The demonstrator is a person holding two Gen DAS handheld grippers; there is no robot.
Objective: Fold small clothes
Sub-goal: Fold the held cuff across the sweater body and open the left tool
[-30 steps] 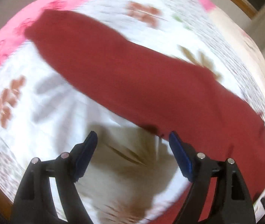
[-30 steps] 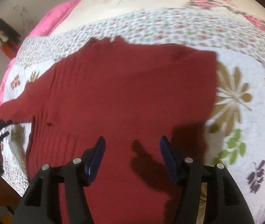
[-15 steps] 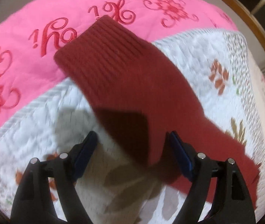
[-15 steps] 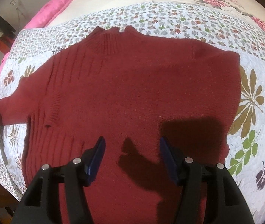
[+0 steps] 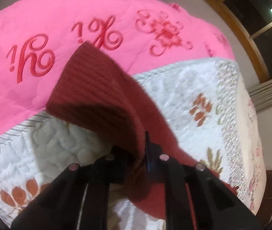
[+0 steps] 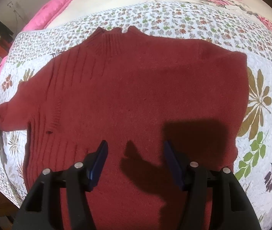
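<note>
knitwear like this red sweater (image 6: 136, 95) is soft, light and floppy, best taken by the ribbed sleeve cuff (image 5: 90, 88) or hem. it lies flat on the quilted bed (image 6: 260, 115), its left sleeve reaching toward the pink blanket (image 5: 59, 23). left claw (image 5: 141, 157) is pressed together, pinching the sleeve near the cuff. right claw (image 6: 135, 163) hovers spread above the body, tilted downward.

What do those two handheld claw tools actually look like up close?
Both are alike: the left gripper and right gripper have chunky black plastic linkage arms joined by round silver pins, ending in flat blue finger pads. No cables or markings show.
</note>
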